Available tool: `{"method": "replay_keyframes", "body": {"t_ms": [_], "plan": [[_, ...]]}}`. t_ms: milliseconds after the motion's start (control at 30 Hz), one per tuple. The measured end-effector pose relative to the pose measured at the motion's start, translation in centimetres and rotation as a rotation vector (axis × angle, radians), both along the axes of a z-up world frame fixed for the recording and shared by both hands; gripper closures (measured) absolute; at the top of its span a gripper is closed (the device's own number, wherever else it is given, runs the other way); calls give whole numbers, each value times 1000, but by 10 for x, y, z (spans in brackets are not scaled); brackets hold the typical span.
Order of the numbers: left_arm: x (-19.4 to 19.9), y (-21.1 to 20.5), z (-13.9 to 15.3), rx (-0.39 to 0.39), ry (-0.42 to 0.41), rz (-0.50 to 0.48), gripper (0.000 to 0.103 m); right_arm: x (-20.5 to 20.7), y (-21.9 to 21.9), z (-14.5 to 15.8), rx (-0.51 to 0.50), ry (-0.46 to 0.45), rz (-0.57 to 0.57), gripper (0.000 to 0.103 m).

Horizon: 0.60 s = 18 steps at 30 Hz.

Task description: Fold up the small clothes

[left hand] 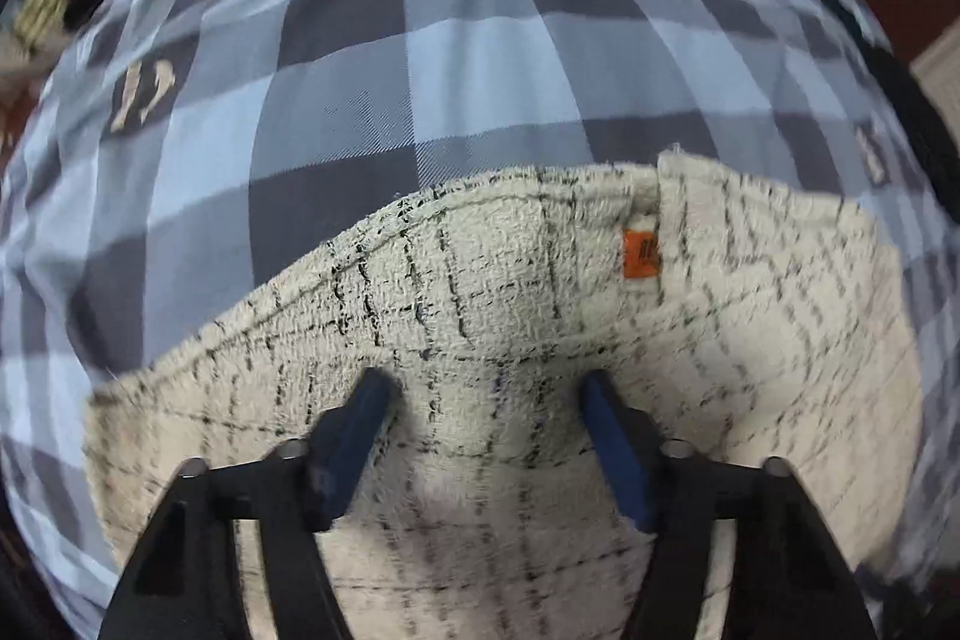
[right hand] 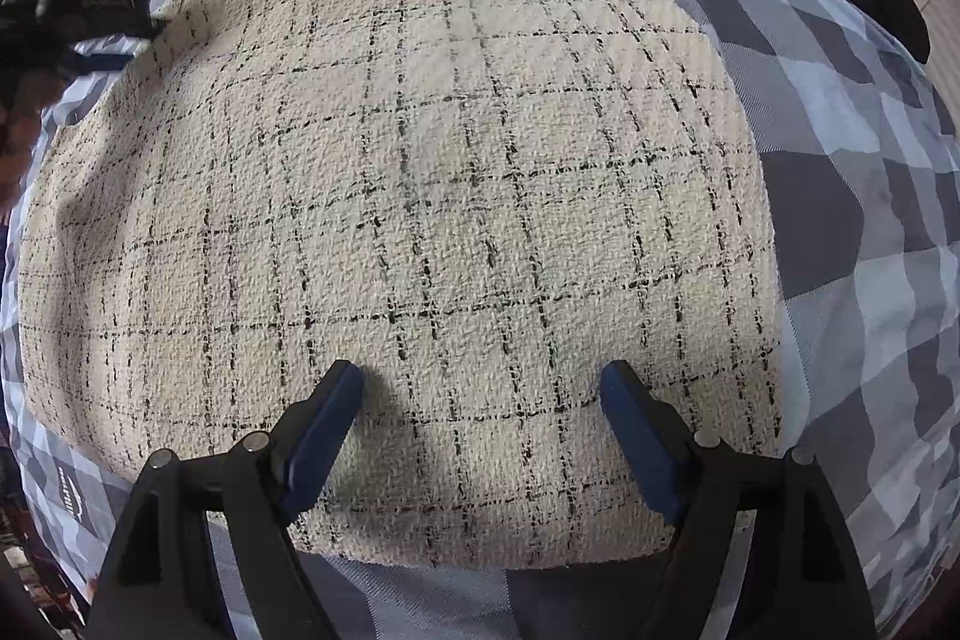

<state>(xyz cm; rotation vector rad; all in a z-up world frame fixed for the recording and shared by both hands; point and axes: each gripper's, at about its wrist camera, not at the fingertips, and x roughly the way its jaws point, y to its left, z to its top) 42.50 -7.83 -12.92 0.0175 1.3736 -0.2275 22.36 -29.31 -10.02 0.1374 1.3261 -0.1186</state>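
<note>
- Cream tweed garment [right hand: 420, 196]: woven cream cloth with a thin black windowpane check; lies spread flat on the checked bedcover [right hand: 852, 220].
- Garment, left wrist view [left hand: 492, 340]: a stitched top edge runs across the frame, with a vertical seam or overlap right of centre; an orange label [left hand: 639, 253] sits at that seam, its print too blurred to read.
- Left gripper [left hand: 487, 388]: points down over the garment, just below the stitched edge; blue pads part-way apart, nothing pinched between them; the cloth shows unbroken in the gap. The picture is blurred.
- Right gripper [right hand: 483, 382]: points down over the near part of the garment, close to its lower hem; blue pads spread wide, gripping nothing; whether the tips touch the cloth cannot be told.
- Checked bedcover: blue, grey and dark squares; surrounds the garment on every visible side.
- Dark heaped items [right hand: 66, 10]: beyond the garment's far left corner, indistinct.
</note>
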Motion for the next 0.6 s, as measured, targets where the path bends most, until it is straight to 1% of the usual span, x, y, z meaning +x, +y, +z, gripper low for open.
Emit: {"method": "replay_keyframes", "body": {"t_ms": [33,67,100,200,267,300,333,367,433,467,500,600], "plan": [[0,2,2,-40,2,26,63,0,0,0,1,0,1,21],[1,3,4,-50,-3,45,72,0,0,0,6,-1,5,18],[2,4,8,-56,-16,72,76,0,2,0,5,-2,7,17],[4,8,17,-60,-28,129,83,-2,4,1,8,-2,5,17],[3,12,27,-71,-48,176,86,-2,3,1,16,-3,-2,17],[3,15,34,-65,-76,197,88,-2,3,1,17,-3,-4,17],[3,17,42,-55,-106,206,88,-2,2,1,16,-2,-3,17],[3,19,52,-54,-154,210,89,-2,2,1,13,-2,-1,17],[5,25,73,-78,-257,217,89,-2,3,1,4,-1,3,17],[5,30,76,-83,-281,225,89,-2,4,1,1,-1,3,17],[8,33,80,-81,-299,237,89,-2,5,1,-1,-2,4,17],[12,43,80,-74,-277,251,89,-1,5,-1,8,1,2,17]]}}
